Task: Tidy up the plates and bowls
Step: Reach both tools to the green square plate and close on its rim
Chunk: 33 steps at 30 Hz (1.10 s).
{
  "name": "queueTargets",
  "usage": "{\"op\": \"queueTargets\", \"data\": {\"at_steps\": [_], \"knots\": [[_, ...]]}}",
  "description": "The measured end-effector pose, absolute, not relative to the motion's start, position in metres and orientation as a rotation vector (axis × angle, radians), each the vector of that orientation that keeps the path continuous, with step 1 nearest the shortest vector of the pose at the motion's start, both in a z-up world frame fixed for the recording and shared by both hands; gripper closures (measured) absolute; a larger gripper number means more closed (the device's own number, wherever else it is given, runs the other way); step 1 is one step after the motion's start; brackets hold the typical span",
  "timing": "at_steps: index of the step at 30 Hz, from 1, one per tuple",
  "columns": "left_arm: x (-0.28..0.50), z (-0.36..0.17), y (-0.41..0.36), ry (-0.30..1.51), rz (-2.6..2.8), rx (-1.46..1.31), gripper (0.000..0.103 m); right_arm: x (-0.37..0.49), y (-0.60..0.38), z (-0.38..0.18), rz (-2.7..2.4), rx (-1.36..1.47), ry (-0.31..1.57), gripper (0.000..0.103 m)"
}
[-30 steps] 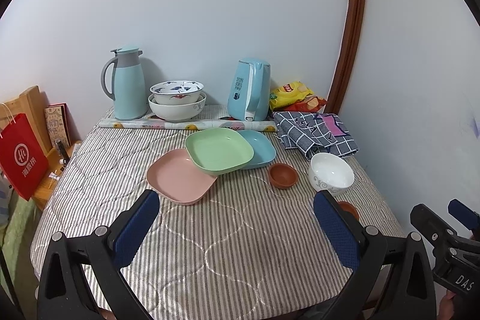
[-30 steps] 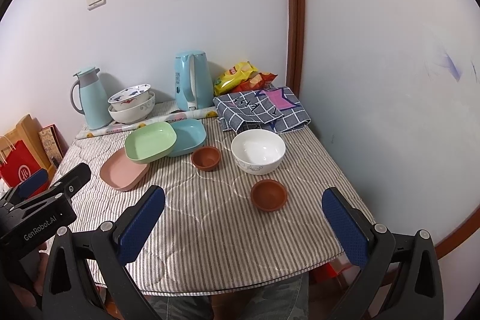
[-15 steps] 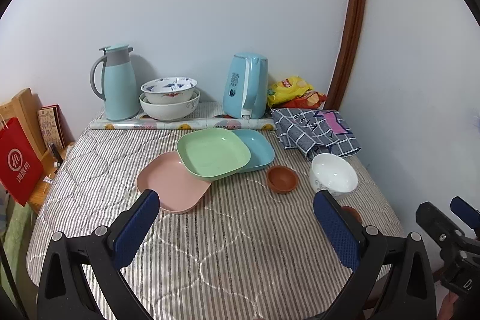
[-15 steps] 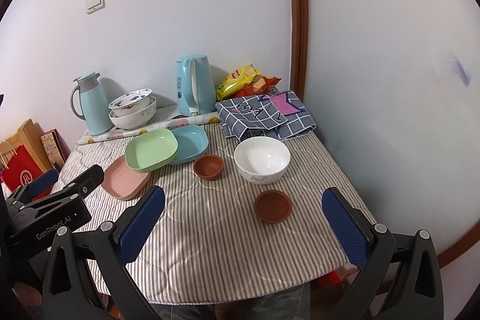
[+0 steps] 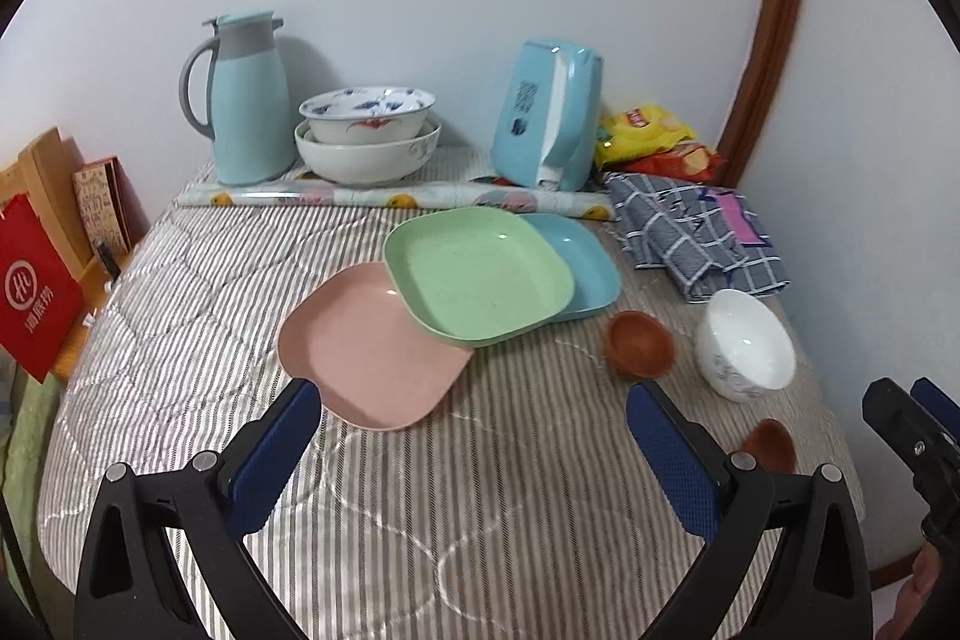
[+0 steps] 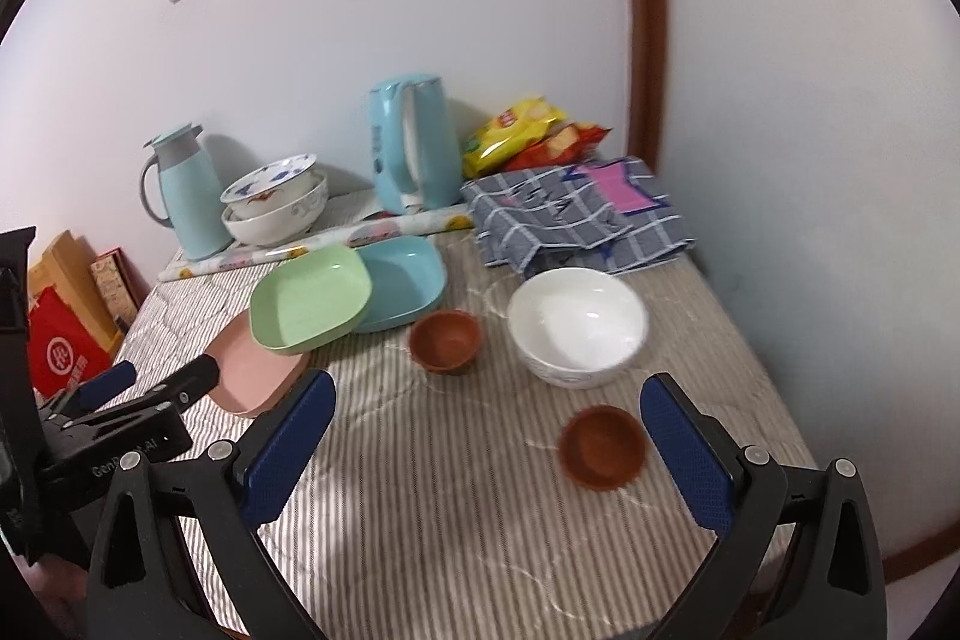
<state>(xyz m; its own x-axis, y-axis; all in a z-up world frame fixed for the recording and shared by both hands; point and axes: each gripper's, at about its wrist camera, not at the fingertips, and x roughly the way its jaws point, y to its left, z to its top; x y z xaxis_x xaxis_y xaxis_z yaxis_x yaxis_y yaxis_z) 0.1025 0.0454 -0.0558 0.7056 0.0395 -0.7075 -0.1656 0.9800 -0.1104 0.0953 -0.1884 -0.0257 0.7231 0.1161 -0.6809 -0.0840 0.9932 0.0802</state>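
On the striped table a green plate (image 5: 480,274) lies across a pink plate (image 5: 366,346) and a blue plate (image 5: 585,262). To their right stand a small brown bowl (image 5: 639,343), a white bowl (image 5: 747,346) and a second brown bowl (image 5: 771,445). Two patterned bowls (image 5: 366,130) are stacked at the back. My left gripper (image 5: 474,442) is open and empty, just in front of the pink plate. My right gripper (image 6: 486,436) is open and empty, with the near brown bowl (image 6: 602,450) just inside its right finger and the white bowl (image 6: 577,325) beyond.
A teal thermos jug (image 5: 246,100), a blue kettle (image 5: 549,124), a rolled floral sheet (image 5: 390,196), snack bags (image 5: 654,139) and a folded checked cloth (image 5: 696,235) line the back and right. A red bag (image 5: 33,292) stands left of the table. The wall is close on the right.
Both grippers have moved forward and closer to the table; the dishes appear larger. The dishes themselves have not moved.
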Motion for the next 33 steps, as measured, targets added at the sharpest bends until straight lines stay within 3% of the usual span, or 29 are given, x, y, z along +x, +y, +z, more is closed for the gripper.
{"op": "queueTargets", "data": {"at_steps": [6,13,16,20,33], "knots": [[0.129,-0.074,0.064,0.813,0.122,-0.184,0.009,0.133,-0.165,-0.046,0.147,0.012,0.813,0.010],[0.159,-0.090,0.088,0.845,0.145,-0.199,0.011,0.177,-0.136,-0.063,0.169,-0.024,0.848,0.020],[0.174,-0.094,0.096,0.856,0.141,-0.210,0.018,0.191,-0.125,-0.069,0.177,-0.027,0.860,0.021],[0.196,-0.099,0.104,0.868,0.127,-0.215,0.022,0.210,-0.107,-0.077,0.195,-0.030,0.888,0.031],[0.247,-0.115,0.121,0.870,0.095,-0.217,0.022,0.256,-0.078,-0.108,0.178,-0.012,0.942,0.031]]}}
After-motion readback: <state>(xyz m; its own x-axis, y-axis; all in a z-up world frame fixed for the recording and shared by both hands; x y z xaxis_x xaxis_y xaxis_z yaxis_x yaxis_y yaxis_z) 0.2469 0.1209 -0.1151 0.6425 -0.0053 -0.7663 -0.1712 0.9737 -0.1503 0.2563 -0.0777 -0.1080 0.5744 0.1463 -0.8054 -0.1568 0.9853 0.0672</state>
